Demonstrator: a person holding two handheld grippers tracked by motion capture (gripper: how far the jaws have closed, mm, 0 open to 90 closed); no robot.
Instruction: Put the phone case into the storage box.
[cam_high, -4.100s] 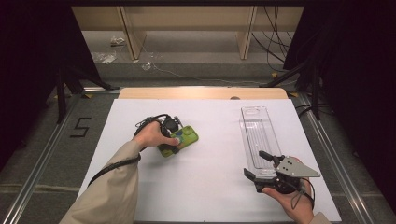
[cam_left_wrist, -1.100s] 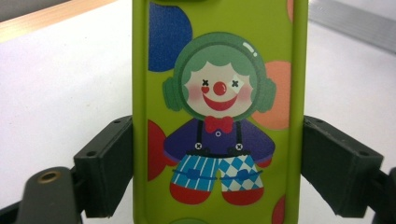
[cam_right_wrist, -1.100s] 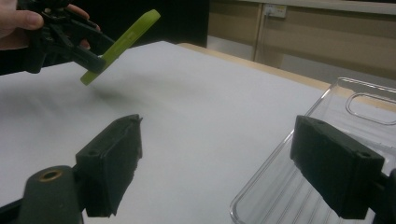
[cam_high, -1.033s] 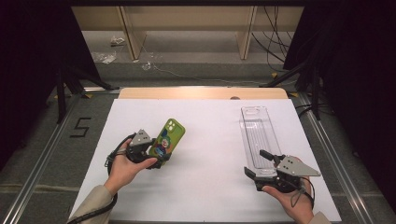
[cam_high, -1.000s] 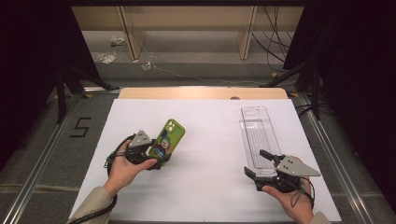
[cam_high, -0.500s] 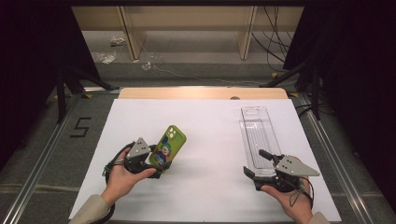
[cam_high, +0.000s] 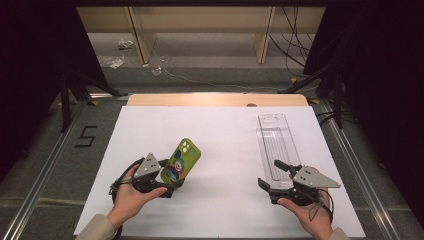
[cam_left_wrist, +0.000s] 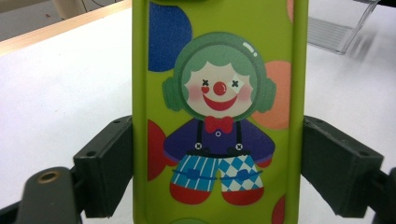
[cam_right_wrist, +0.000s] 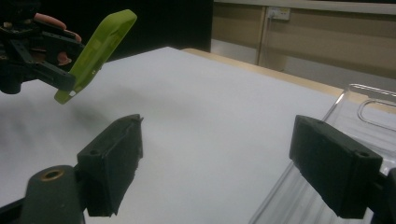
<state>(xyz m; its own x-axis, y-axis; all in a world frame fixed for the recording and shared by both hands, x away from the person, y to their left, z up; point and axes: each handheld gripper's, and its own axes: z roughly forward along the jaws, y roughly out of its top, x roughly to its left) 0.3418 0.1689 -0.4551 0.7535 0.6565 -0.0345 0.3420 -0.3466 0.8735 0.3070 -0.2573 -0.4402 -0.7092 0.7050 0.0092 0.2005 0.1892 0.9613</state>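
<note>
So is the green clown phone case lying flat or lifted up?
Lifted up: the left gripper grips the green case by its sides, tilted above the white table.

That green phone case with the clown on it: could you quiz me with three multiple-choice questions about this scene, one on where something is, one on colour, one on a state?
1. Where is the clear plastic case?
A. On the white table sheet, by the right gripper
B. Between the left gripper's jaws
C. On the floor

2. What colour is the clown's bow tie on the phone case?
A. Blue
B. Red
C. Yellow

3. How is the phone case held?
A. Lying flat on the sheet
B. Propped against the clear case
C. Clamped by its long edges in the left gripper, lifted off the sheet

Answers: 1 A, the high view shows it lying on the sheet just beyond the right gripper's open, empty jaws. 2 B, the left gripper view shows a red bow. 3 C, both pads press its sides, and the right gripper view shows it tilted in the air.
</note>
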